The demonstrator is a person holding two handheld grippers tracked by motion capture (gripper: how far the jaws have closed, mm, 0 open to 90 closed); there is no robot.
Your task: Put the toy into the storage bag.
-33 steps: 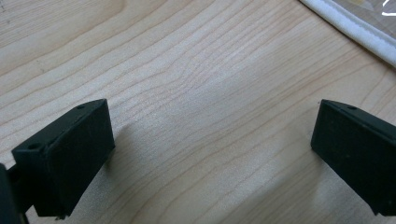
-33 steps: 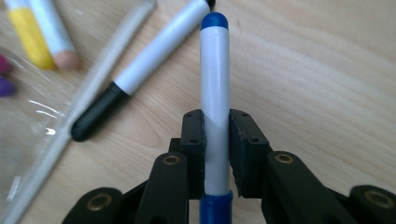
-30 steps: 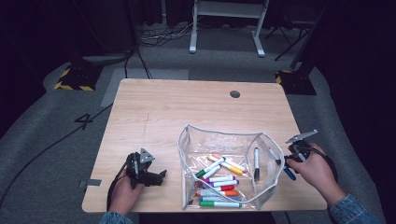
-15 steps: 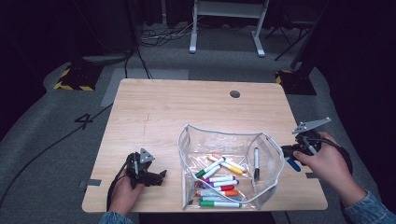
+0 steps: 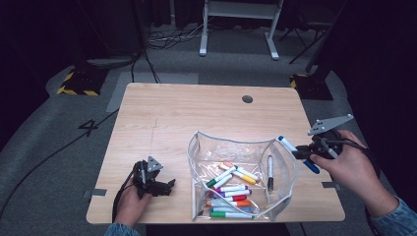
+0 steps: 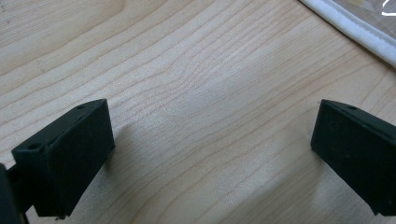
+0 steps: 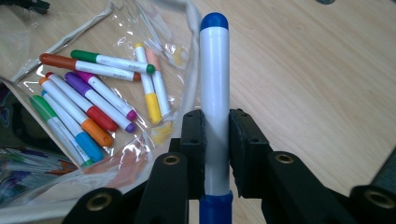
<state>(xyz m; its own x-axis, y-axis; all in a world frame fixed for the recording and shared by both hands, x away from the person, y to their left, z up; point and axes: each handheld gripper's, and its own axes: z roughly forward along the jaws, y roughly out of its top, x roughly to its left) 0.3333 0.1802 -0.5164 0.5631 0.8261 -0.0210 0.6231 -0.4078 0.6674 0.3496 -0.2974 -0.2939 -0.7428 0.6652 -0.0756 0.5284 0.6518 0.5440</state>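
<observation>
My right gripper [image 5: 306, 151] is shut on a blue-and-white marker [image 5: 297, 153], held in the air just right of the clear plastic pouch [image 5: 282, 191]. In the right gripper view the blue marker [image 7: 214, 93] stands upright between the two pads, over the pouch [image 7: 130, 154] with its markers [image 7: 93, 102]. Inside the pouch lie several coloured markers [image 5: 231, 189] and a black pen [image 5: 270, 172]. My left gripper [image 5: 169, 186] rests on the table at the front left, open, with bare wood between its jaws [image 6: 215, 140].
The wooden table [image 5: 196, 113] has a round cable hole [image 5: 247, 99] at the back right. A white pouch edge [image 6: 355, 28] shows at the top right of the left gripper view. Cables and a stand's feet [image 5: 236, 44] lie on the floor beyond the table.
My right hand has risen and moved slightly right, lifting the blue marker off the table beside the pouch. The left hand has stayed still.
</observation>
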